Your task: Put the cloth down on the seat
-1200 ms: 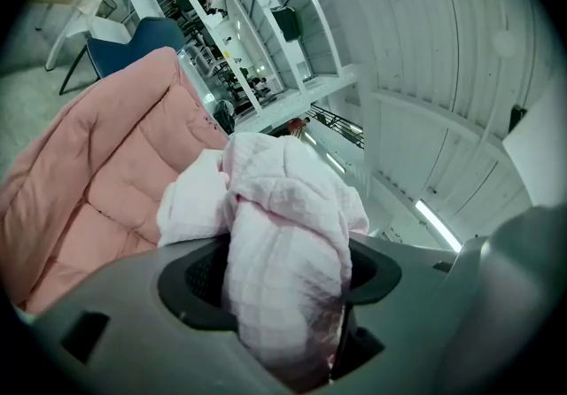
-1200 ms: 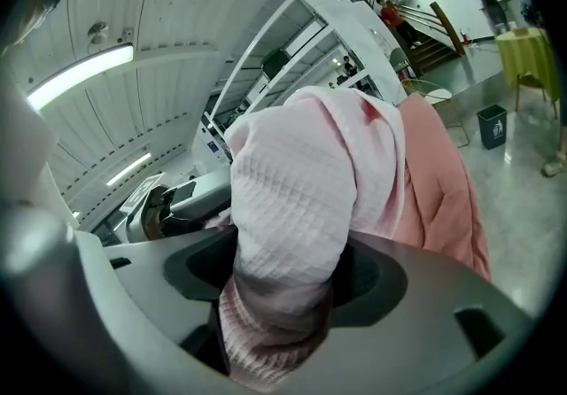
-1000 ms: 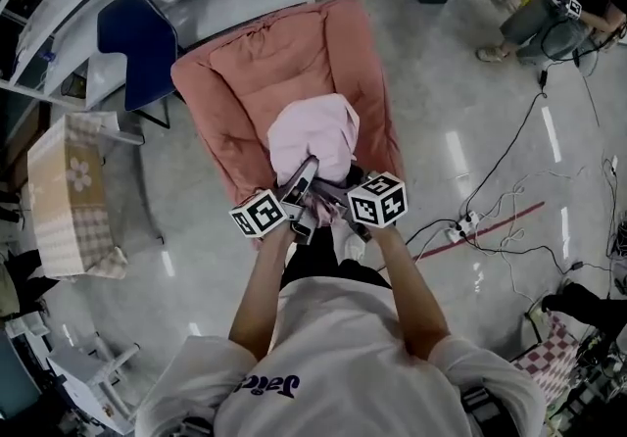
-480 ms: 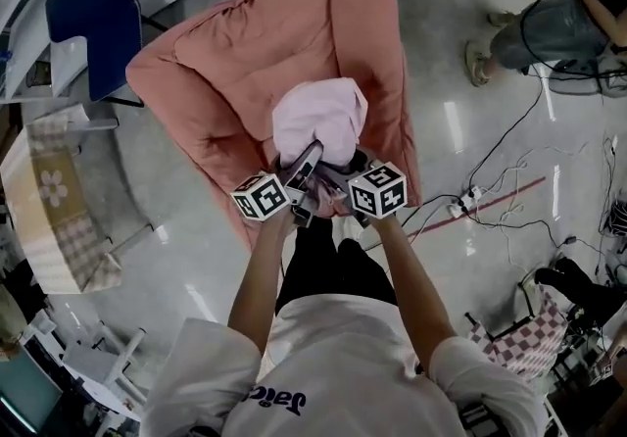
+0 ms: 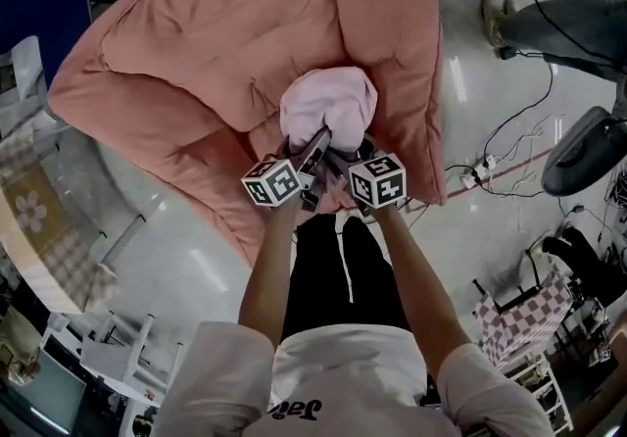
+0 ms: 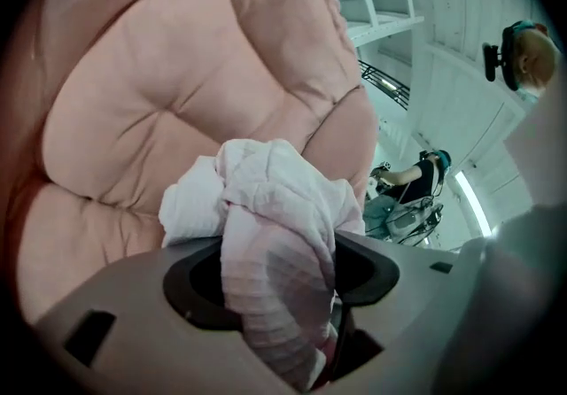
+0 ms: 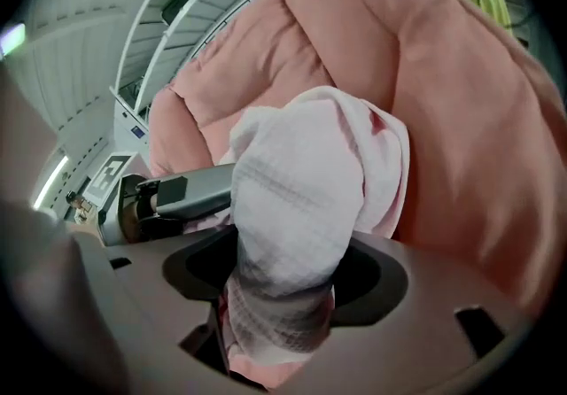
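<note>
I'm gripping the bunched pink cloth (image 5: 328, 102) in both tongs, the left gripper (image 5: 315, 146) just squeezing tighter on it, the right gripper (image 5: 345, 153) clenching it too, hovering over the front of the pink cushioned seat (image 5: 225, 43)

Your right gripper (image 7: 276, 327) has its jaws clamped on the pale pink waffle-weave cloth (image 7: 310, 198), which bunches up out of the gap between them in a thick, rounded wad. Just behind the cloth, the salmon-pink quilted seat cushion (image 7: 461, 119) fills the right and middle of your view. White shelves (image 7: 182, 21) show at upper left.
</note>
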A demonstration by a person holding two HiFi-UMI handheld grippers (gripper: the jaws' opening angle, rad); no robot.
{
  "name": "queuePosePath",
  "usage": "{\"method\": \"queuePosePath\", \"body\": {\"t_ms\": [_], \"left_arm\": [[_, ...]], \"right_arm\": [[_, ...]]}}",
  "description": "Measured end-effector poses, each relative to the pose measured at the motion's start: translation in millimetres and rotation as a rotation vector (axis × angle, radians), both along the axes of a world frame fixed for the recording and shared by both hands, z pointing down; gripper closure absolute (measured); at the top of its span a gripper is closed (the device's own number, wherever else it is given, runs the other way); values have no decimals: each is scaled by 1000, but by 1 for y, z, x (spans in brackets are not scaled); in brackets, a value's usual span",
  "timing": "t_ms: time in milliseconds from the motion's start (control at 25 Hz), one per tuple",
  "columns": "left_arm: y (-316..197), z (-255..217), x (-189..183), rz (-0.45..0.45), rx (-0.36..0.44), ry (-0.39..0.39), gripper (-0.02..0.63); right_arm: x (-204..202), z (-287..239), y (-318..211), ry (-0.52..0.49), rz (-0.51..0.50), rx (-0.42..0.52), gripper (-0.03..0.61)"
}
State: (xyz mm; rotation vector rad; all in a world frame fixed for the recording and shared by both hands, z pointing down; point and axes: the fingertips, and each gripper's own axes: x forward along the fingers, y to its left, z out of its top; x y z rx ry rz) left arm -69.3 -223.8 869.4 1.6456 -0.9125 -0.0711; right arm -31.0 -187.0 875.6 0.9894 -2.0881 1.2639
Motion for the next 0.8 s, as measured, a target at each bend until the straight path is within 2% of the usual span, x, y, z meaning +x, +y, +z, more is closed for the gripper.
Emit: {"method": "queuePosePath", "body": {"t_ms": [160, 520, 800], "left_arm": [[16, 49, 5, 30, -70, -3, 328], [18, 117, 16, 141, -136, -75, 314], [23, 107, 6, 171, -144, -121, 282]], "right_arm": [[4, 46, 18, 24, 36, -82, 281], [25, 115, 24, 131, 98, -148, 244], [27, 106, 29, 174, 97, -150, 238]]}}
